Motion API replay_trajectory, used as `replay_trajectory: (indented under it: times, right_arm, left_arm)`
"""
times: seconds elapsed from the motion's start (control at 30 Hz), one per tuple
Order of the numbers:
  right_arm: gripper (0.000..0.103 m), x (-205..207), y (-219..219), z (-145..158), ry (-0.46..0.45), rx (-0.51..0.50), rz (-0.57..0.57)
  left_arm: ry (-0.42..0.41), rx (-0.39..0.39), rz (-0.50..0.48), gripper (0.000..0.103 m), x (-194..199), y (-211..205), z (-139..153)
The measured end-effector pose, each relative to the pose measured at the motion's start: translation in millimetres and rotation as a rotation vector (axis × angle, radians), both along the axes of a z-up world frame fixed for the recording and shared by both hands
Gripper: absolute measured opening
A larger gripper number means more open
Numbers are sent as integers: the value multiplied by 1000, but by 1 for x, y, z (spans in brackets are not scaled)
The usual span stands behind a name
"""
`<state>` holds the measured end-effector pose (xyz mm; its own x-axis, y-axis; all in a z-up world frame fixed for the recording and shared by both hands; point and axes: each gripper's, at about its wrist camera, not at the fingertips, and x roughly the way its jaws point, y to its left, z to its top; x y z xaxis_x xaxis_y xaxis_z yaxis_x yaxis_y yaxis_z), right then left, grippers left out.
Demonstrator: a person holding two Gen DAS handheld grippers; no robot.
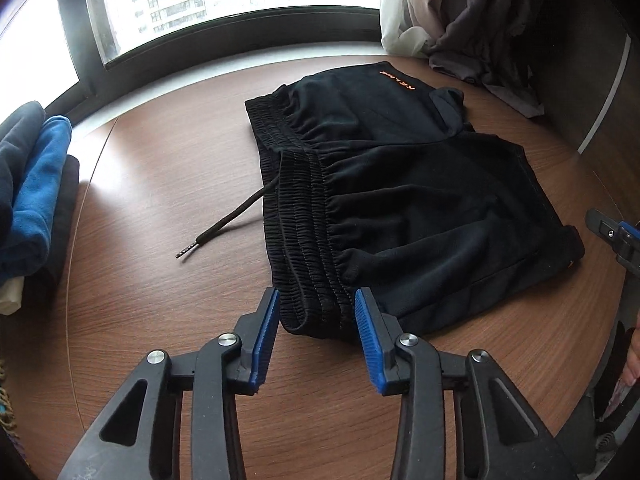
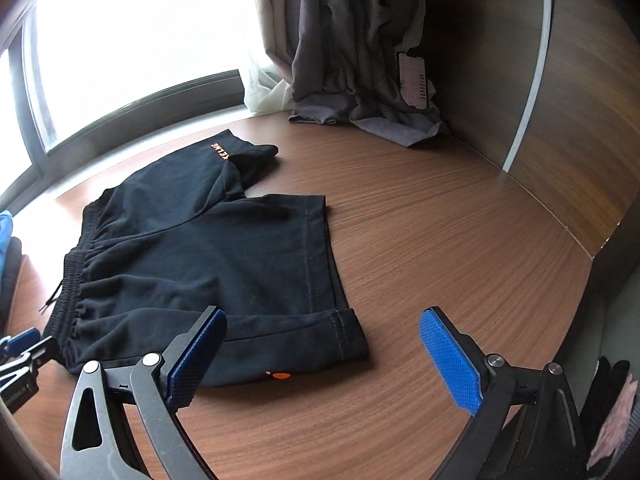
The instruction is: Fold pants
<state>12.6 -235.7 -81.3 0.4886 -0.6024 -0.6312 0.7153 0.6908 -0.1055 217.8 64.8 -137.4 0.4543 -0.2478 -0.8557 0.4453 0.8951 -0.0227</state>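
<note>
A wooden worktop (image 1: 160,184) carries black shorts (image 1: 400,200), lying flat with the waistband toward the stacked clothes (image 1: 28,184) and a drawstring (image 1: 228,220) trailing out. The left gripper (image 1: 316,312) straddles the waistband's near corner, pads apart and not pressing the fabric. The right gripper (image 2: 322,344) hovers wide open over the near leg hem corner.

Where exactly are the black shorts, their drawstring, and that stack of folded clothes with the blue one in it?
black shorts (image 2: 224,264): right wrist view, middle of the flat front panel.
drawstring (image 1: 232,220): left wrist view, midway along the loose cord on the table.
stack of folded clothes (image 1: 34,184): left wrist view, on the blue garment's folded edge.
</note>
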Motion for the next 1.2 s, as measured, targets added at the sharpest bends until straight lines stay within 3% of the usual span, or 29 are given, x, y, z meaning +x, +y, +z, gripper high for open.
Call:
replay_trajectory:
  times: [0.2, 0.37, 0.93, 1.2]
  right_arm:
    - [90, 4, -8, -9, 12, -32, -38]
    - [74, 2, -28, -14, 11, 11, -80]
    - [40, 10, -43, -37, 51, 132, -11]
    - [17, 3, -29, -32, 75, 118, 26]
  left_arm:
    - [11, 59, -36, 30, 2, -5, -9]
    - [-10, 121, -56, 29, 0, -12, -10]
    - [-22, 167, -71, 29, 0, -18, -10]
    - [-30, 163, -72, 28, -1, -18, -9]
